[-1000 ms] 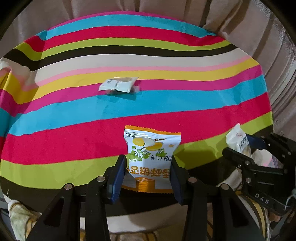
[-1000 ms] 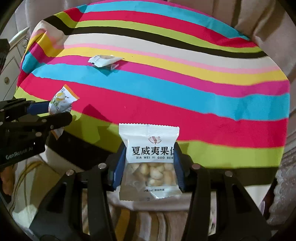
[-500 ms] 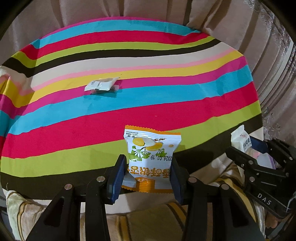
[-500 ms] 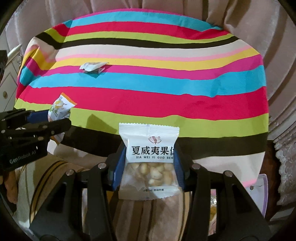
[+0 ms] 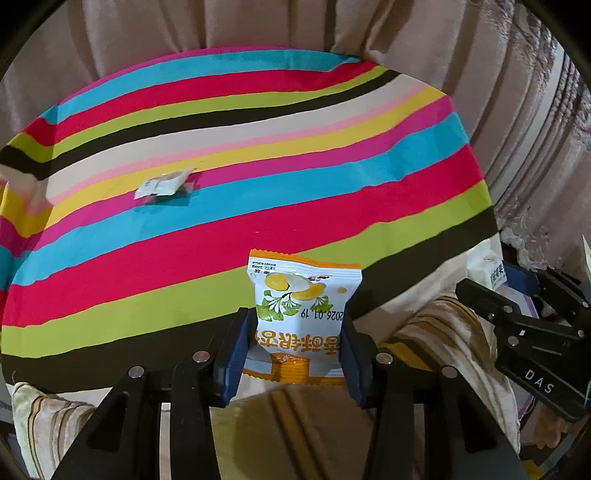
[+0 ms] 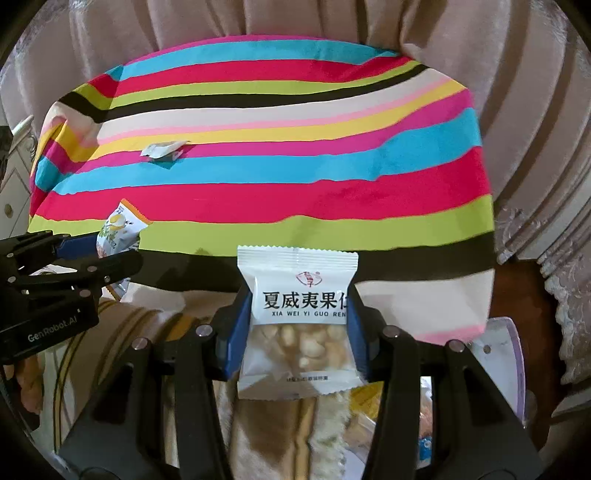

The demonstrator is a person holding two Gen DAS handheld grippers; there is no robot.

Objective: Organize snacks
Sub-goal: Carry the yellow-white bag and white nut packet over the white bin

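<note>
My left gripper (image 5: 295, 343) is shut on an orange-and-white snack packet (image 5: 303, 299), held upright off the table's near edge. My right gripper (image 6: 297, 325) is shut on a white nut packet (image 6: 297, 295) with a clear lower half. Each gripper shows in the other's view: the right gripper (image 5: 524, 299) with its white packet (image 5: 489, 266), the left gripper (image 6: 110, 247) with its orange packet (image 6: 116, 232). A small white packet (image 5: 164, 183) lies alone on the striped tablecloth (image 5: 258, 155); it also shows in the right wrist view (image 6: 162, 149).
Beige curtains (image 5: 221, 26) hang behind the round table. A striped cushion (image 5: 295, 435) lies below the grippers. A clear container (image 6: 502, 354) with snacks sits low at the right of the right wrist view. A white cabinet (image 6: 14, 184) stands at the left.
Both grippers have pulled back from the table toward me with their packets. The table looks farther away and more of the cushion and the clear container shows below.
</note>
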